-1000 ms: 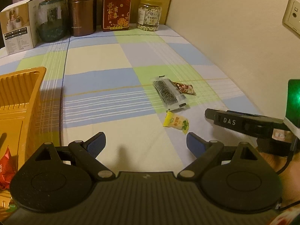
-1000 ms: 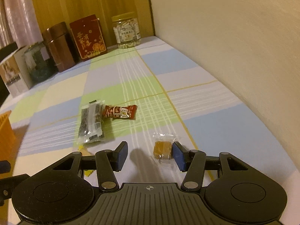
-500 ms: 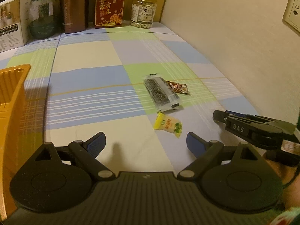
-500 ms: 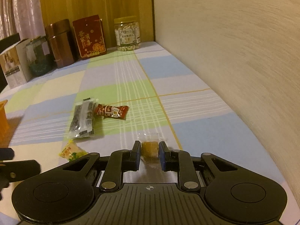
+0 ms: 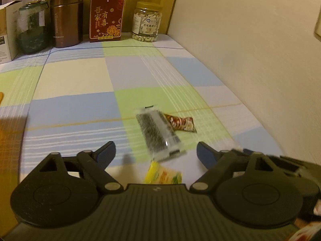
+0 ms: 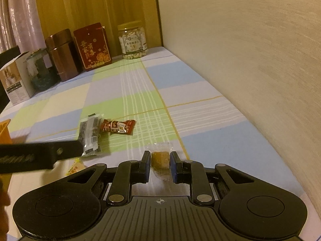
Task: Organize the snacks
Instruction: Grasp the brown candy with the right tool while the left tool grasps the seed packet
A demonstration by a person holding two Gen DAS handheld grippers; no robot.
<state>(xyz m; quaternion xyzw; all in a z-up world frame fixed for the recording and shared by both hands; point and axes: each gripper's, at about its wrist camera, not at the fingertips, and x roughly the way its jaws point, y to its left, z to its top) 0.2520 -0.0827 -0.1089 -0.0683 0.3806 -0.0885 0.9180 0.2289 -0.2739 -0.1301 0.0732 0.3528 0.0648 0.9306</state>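
4 snacks left, 1 already gripped

2 tools work the checked table (image 6: 200, 84) at once. The right tool (image 6: 160, 162) has its jaws narrowed onto the amber candy (image 6: 159, 160), both pads pressing its sides through the clear wrapper. The left tool (image 5: 156, 150) stands wide with nothing held; its jaws have just been closing a little. The yellow candy (image 5: 163, 175) lies just below the gap between its fingers, close to the tool body, and the seaweed pack (image 5: 158, 134) sits just beyond it, with the red candy (image 5: 181, 123) touching or nearly touching the pack's far side.

To do this step well, lift the amber candy straight up before carrying it, since the loose wrapper ends could slip between the pads. For the left tool, I judge the yellow candy the likely target: bring the fingertips down either side of it, keep clear of the seaweed pack just beside it, and close only once both pads flank the wrapper. The 2 tools are close together, so stagger their moves.
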